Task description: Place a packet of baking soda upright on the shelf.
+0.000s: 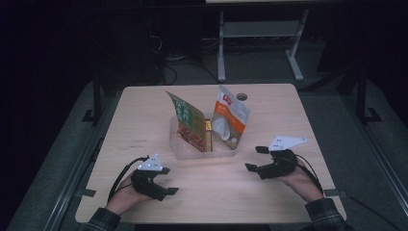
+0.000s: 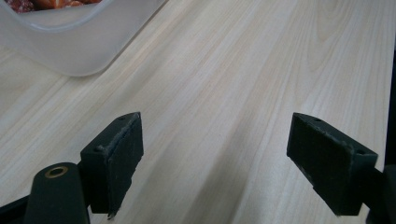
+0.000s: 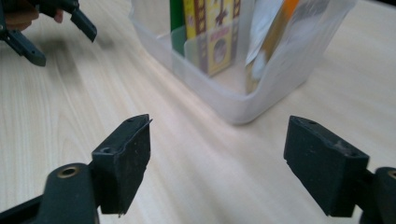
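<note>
A clear plastic bin (image 1: 226, 153) stands at the middle of the wooden table (image 1: 144, 120). It holds a green and brown snack packet (image 1: 187, 122), a slim yellow box (image 1: 208, 134) and a white and orange pouch (image 1: 230, 120), all upright. My left gripper (image 1: 169, 180) rests low near the front left, open and empty, pointing right past the bin's corner (image 2: 70, 51). To the right of the bin is my right gripper (image 1: 254, 158), open and empty, facing the bin wall (image 3: 233, 100). In the right gripper view, the yellow box (image 3: 212, 32) shows through the bin and the left gripper (image 3: 58, 39) lies beyond.
A round cable hole (image 1: 242, 96) sits near the table's far edge. Beyond the table stands the white frame of another desk (image 1: 221, 48) on a dark floor. Bare wood lies in front of the bin between the two hands.
</note>
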Available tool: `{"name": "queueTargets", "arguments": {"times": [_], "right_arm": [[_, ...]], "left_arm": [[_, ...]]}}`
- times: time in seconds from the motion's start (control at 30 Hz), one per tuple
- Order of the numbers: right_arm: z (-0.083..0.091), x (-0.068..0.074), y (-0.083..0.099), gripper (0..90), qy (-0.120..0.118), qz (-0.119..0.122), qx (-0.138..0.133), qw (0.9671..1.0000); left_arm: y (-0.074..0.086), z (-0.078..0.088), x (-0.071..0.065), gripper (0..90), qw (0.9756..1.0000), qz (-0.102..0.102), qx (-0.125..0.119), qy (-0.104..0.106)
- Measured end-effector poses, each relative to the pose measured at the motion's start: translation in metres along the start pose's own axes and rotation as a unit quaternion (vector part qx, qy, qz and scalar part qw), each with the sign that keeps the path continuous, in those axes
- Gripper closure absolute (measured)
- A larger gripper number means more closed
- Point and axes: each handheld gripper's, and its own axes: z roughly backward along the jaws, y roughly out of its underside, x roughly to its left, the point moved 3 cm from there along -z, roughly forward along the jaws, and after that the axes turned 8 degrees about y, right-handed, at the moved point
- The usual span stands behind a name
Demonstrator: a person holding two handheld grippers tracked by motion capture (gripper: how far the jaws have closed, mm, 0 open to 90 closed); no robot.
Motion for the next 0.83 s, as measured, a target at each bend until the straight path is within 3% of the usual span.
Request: {"name": "queueTargets", "arguments": {"times": [0.4, 0.83], "right_arm": [[-0.007, 0.028, 0.031, 19.3, -0.009, 0.007, 0.037, 0.9992], [-0.010, 0.031, 0.030, 17.3, -0.010, 0.016, 0.040, 0.9990]], "left_arm": [[0.009, -0.006, -0.010, 18.4, 1.0000, 0.000, 0.002, 0.000], [0.009, -0.009, -0.012, 18.4, 0.9999, -0.008, 0.011, 0.002]]}}
